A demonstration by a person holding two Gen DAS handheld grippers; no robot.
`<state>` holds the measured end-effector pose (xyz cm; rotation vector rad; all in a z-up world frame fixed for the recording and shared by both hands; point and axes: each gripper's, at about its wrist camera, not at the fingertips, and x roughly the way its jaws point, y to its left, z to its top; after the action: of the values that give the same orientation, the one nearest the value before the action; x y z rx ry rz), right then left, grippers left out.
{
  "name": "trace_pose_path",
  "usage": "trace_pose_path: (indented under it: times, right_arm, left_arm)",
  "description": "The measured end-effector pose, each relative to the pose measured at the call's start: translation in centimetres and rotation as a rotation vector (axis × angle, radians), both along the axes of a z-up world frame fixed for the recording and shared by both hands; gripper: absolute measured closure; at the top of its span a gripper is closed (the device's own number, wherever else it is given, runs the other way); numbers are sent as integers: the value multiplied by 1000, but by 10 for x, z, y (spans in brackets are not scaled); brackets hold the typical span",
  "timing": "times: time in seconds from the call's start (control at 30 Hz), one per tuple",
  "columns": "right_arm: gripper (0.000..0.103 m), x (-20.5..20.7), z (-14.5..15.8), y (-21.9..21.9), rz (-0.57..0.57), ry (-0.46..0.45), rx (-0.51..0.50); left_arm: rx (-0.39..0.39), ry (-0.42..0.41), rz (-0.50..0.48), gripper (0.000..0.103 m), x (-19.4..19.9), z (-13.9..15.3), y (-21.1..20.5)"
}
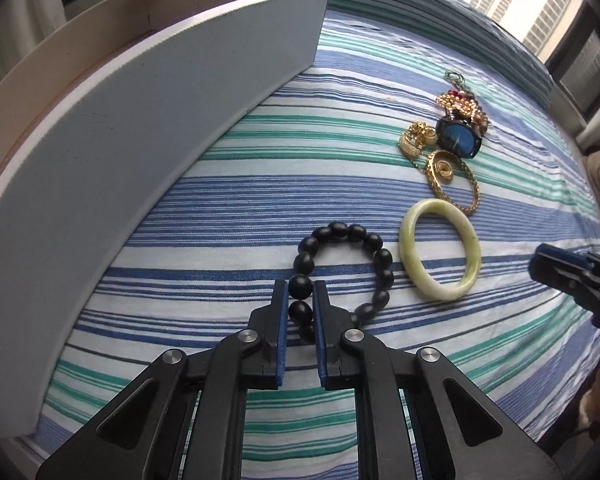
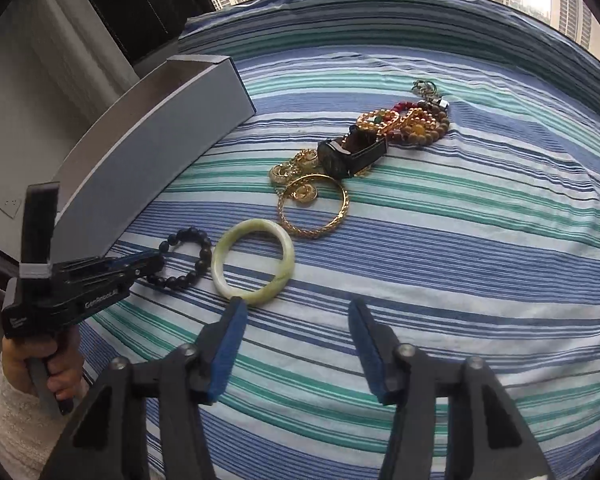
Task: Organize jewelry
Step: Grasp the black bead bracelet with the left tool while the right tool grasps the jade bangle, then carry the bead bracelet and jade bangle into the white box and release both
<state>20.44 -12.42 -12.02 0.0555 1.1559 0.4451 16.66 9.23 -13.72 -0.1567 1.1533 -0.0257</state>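
A black bead bracelet (image 1: 342, 232) lies on the striped cloth (image 1: 260, 200), with my left gripper (image 1: 300, 286) shut on its near-left beads. In the right wrist view the same gripper (image 2: 152, 262) pinches the bracelet (image 2: 204, 256) from the left. A pale green jade bangle (image 1: 472, 248) lies just right of the bracelet. My right gripper (image 2: 296, 304) stands open just short of the bangle (image 2: 288, 254), its left fingertip close to the near rim and nothing between the pads. In the left wrist view it (image 1: 540, 268) shows at the right edge.
A long grey open box (image 1: 140, 140) (image 2: 160, 136) stands on the left of the cloth. Beyond the bangle lie a gold bangle (image 2: 312, 234), a blue-faced watch (image 1: 458, 140) and a heap of gold pieces and bead strings (image 2: 416, 124). A person's hand (image 2: 56, 376) holds the left gripper.
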Motion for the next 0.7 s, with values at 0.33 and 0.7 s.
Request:
trace_pose_path:
  times: [0.33,0.7]
  right_arm:
    - [85,44,-44,59,16,57,-175]
    - [92,7,28,53,80,-68,-40]
  left_arm:
    - [-2,-42,21,93,-17,8,14]
    - [-68,-236,25,94,-60,103,32]
